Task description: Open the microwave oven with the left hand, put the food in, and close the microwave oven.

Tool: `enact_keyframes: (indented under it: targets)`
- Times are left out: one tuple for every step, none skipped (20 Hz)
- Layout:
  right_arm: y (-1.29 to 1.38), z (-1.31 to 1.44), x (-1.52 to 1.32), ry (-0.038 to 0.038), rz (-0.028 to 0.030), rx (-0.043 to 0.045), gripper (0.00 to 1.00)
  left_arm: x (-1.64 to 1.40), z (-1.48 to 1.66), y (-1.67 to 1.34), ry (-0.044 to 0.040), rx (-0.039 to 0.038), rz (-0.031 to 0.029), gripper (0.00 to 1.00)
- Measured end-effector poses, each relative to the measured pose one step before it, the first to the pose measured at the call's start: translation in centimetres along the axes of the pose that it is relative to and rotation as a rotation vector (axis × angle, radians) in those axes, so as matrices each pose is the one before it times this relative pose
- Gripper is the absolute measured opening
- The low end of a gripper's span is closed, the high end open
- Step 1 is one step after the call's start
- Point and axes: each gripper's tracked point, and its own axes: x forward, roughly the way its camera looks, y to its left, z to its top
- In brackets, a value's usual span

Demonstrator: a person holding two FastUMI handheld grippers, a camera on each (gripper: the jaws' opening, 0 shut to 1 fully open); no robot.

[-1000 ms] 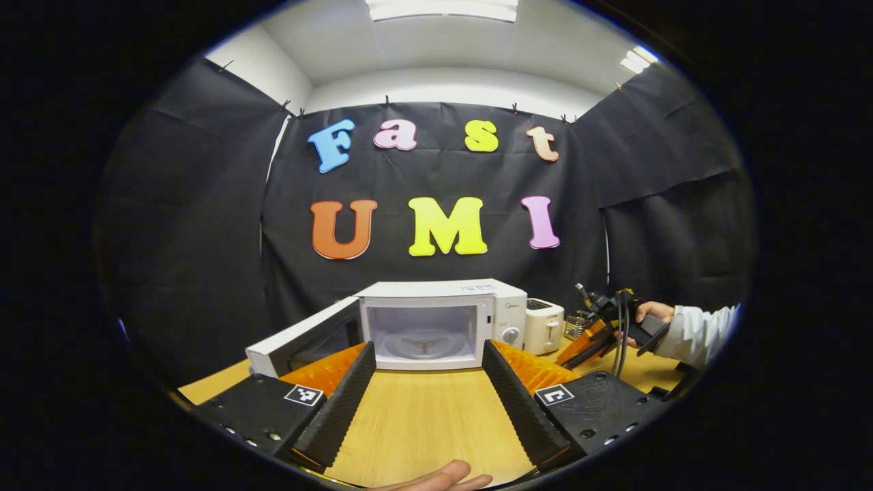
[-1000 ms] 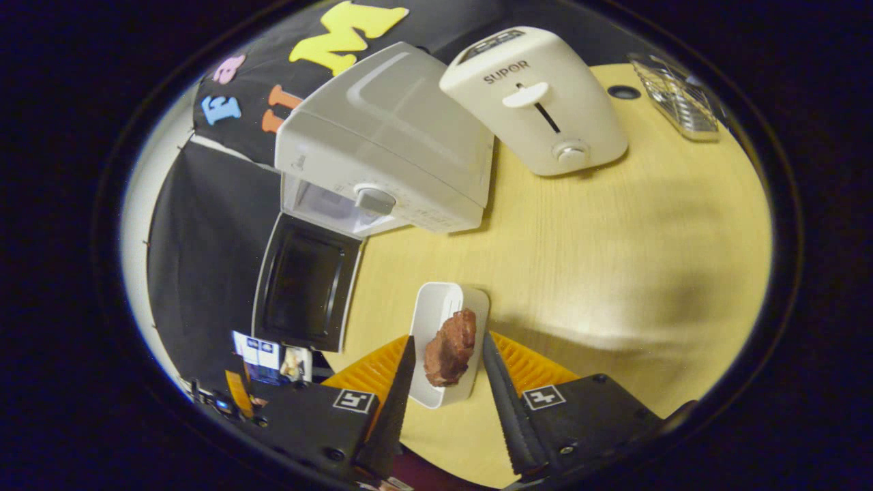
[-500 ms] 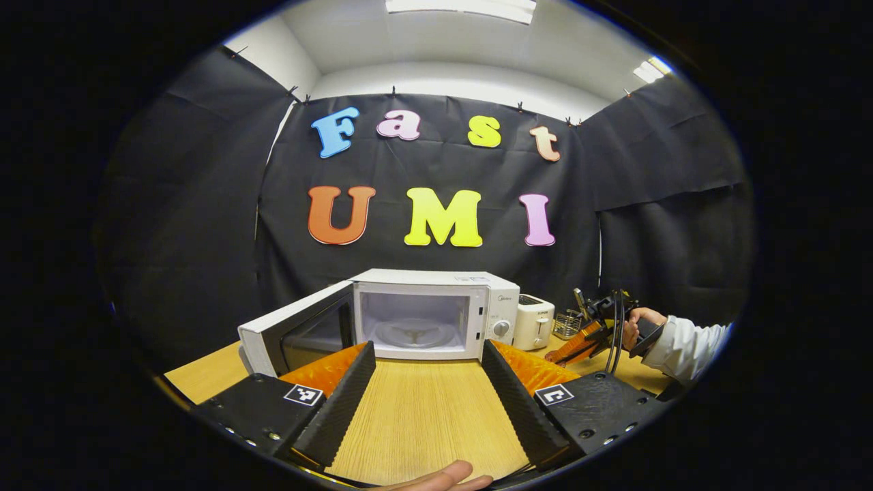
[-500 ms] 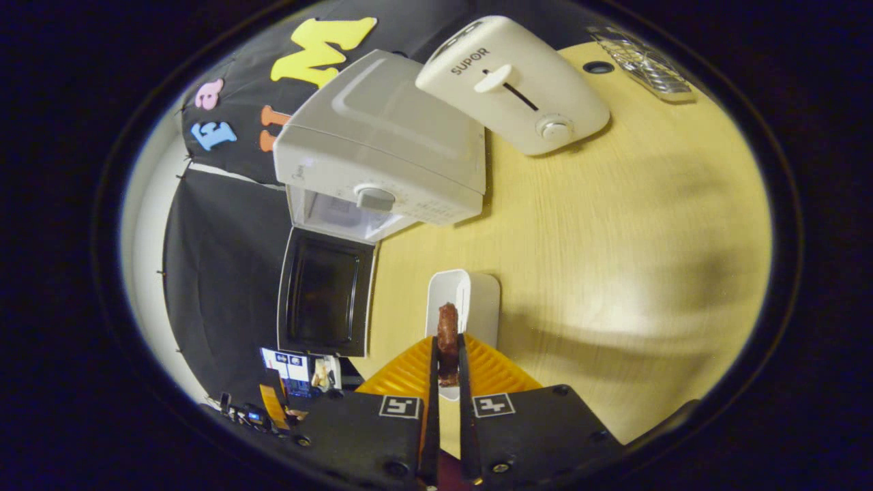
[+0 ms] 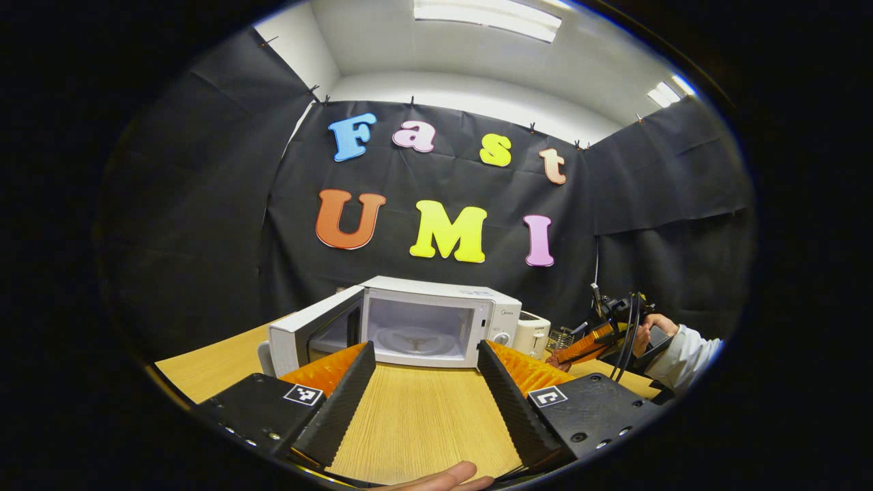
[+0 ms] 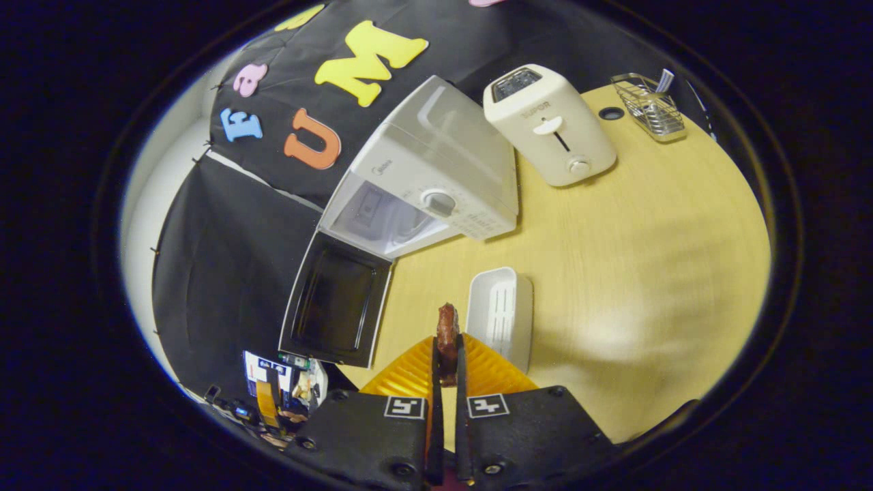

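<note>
Door's wide open on the microwave (image 6: 436,184) at the tabletop's back edge. Right gripper (image 6: 445,354) has its jaws pinched on the food (image 6: 447,326), lifted above the white tray (image 6: 500,314). Left gripper (image 5: 424,382) idles, jaws wide. Next: carry it into the cavity.

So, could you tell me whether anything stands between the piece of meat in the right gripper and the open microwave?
Nothing visible does. The meat is clamped in the right gripper, the microwave door hangs wide open, and the white tray lies off to the side.
</note>
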Motion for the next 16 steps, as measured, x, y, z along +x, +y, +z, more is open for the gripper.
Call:
enact_keyframes:
  targets:
    - [1.102,-0.24,0.332,-0.02226,0.00113,0.00031,0.1,-0.371,0.306,0.347,-0.00829,-0.00715,-0.00274,0.94]
    - [1.147,-0.122,0.453,-0.03025,0.00519,0.00061,0.1,-0.278,0.318,0.38,-0.00792,-0.0071,-0.00258,0.94]
    - [1.21,0.009,0.577,-0.03965,0.0075,0.00443,0.1,-0.234,0.338,0.43,-0.00876,-0.00688,-0.00292,0.94]
    - [1.194,-0.227,0.692,-0.03692,0.00949,-0.00117,0.1,-0.254,0.311,0.39,-0.00949,-0.00416,-0.00777,0.94]
    - [1.033,-0.094,0.919,-0.03663,0.00749,0.00352,0.1,-0.413,0.227,0.335,-0.00688,0.00433,-0.00775,0.94]
    - [0.801,-0.121,0.999,-0.03442,0.00282,0.01399,0.1,-0.245,0.192,0.68,-0.00636,0.00705,0.0051,0.93]
    - [0.696,-0.256,1.139,-0.02503,0.00348,0.01871,0.1,-0.174,-0.024,0.844,0.00443,0.0084,0.00594,0.93]
    - [0.785,-0.36,1.325,-0.02698,0.01086,0.01754,0.1,-0.249,-0.124,0.73,0.00527,0.01309,0.00845,0.93]
    - [0.668,-0.122,1.112,-0.02717,0.00948,0.0067,0.1,-0.245,0.234,0.783,-0.00553,0.01277,0.01179,0.93]
    - [0.567,-0.255,1.262,-0.0296,0.00402,-0.00196,0.1,-0.168,0.328,0.549,-0.00913,0.01022,0.00675,0.93]
    - [0.507,-0.013,1.218,-0.03193,-0.00396,-0.01241,0.1,-0.151,0.113,0.172,-0.00315,0.00608,0.00019,0.93]
    - [0.614,-0.288,1.07,-0.02638,-0.00215,-0.01013,0.1,-0.081,-0.096,0.182,0.00409,0.0036,-0.00342,0.94]
    - [0.909,-0.275,1.11,-0.02287,0.00987,0.00316,0.1,-0.164,-0.111,0.312,0.00411,0.00417,-0.00207,0.94]
    - [1.07,-0.316,1.248,-0.02871,0.01568,0.01708,0.1,-0.092,0.004,0.207,0.00015,0.00538,-0.00002,0.93]
    - [1.069,-0.311,1.347,-0.02175,0.01534,0.01581,0.1,0.0,-0.013,0.147,-0.00179,0.0075,-0.00163,0.93]
    - [0.73,-0.389,1.479,-0.02418,0.00505,0.01757,0.09,-0.06,-0.039,0.211,-0.00106,0.00618,-0.00023,0.94]
